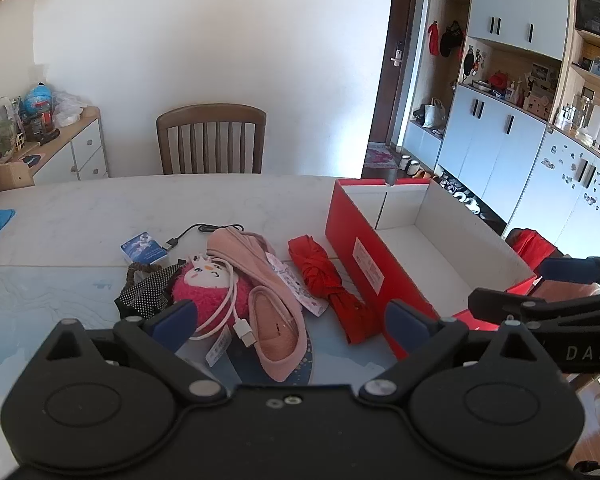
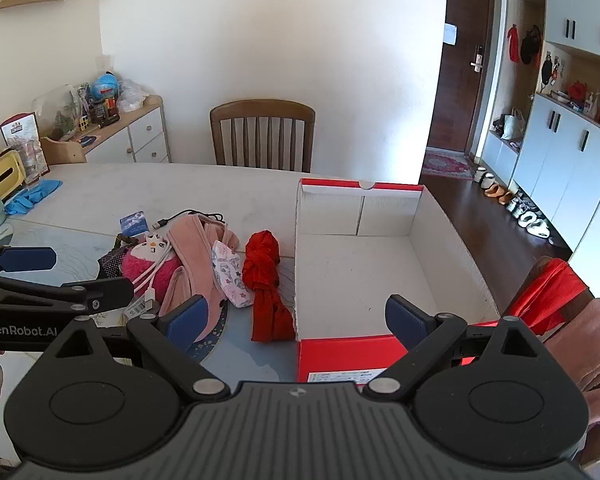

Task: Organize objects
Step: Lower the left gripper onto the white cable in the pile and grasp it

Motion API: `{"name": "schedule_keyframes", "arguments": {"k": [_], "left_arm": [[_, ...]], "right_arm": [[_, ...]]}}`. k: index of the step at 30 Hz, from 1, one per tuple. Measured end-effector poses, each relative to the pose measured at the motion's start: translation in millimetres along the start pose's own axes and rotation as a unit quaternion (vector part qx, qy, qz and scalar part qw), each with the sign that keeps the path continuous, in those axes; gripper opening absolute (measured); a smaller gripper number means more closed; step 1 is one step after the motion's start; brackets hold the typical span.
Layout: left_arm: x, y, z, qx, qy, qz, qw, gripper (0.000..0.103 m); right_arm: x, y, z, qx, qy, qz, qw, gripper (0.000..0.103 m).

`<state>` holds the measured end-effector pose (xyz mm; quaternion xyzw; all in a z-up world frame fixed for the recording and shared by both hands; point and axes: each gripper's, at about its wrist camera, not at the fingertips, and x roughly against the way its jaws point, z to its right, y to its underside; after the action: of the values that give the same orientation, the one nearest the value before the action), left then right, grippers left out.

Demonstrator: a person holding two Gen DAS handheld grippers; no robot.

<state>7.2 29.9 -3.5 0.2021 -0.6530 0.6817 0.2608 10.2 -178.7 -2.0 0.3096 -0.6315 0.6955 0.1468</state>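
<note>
Both tools hang tilted down over the near edge of the table (image 1: 80,216), side by side. The left hand-held gripper (image 1: 292,320) has its blue-padded fingers spread wide with nothing between them, poised above the pile. The right hand-held gripper (image 2: 296,318) is just as wide and empty, hovering over the near wall of the red shoe box (image 2: 380,264).

Under the left one lies a soft heap on the pale, marble-patterned top. A fuzzy pink plush toy (image 1: 212,284) with a white face sits round and squat, a white USB cable (image 1: 230,312) looped across it. Just beside it are two dusty-pink flat shoes: the nearer shoe (image 1: 278,332) lies sole down with its long axis running towards me and slightly right, the other shoe (image 1: 244,256) resting on its side beyond it. A knotted red cloth (image 1: 328,280) stretches lengthwise along the box's left wall, close against it. A black dotted fabric piece (image 1: 144,292) lies at the pile's left.

The box is rectangular cardboard, red outside and white inside, its long side running away from me.
</note>
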Motion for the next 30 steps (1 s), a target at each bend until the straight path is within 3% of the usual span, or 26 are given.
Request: {"name": "schedule_keyframes", "arguments": {"k": [18,26,30], "left_arm": [[-19.4,-2.7,-16.2,-0.002,0.017,-0.013,0.9998,0.097],[-51.4,-4.3,-41.4,0.001,-0.008,-0.017,0.9998,0.097],[-72.5,-1.0,-51.9,-0.022,-0.021,-0.025,0.9992,0.09]], "right_arm": [[-13.1,-3.7,-10.9,-0.002,0.004,-0.012,1.0,0.096],[-21.3,-4.9,-15.6,-0.008,0.022,-0.019,1.0,0.096],[-23.9,-3.3,-15.9,-0.014,0.035,-0.025,0.999,0.096]]}}
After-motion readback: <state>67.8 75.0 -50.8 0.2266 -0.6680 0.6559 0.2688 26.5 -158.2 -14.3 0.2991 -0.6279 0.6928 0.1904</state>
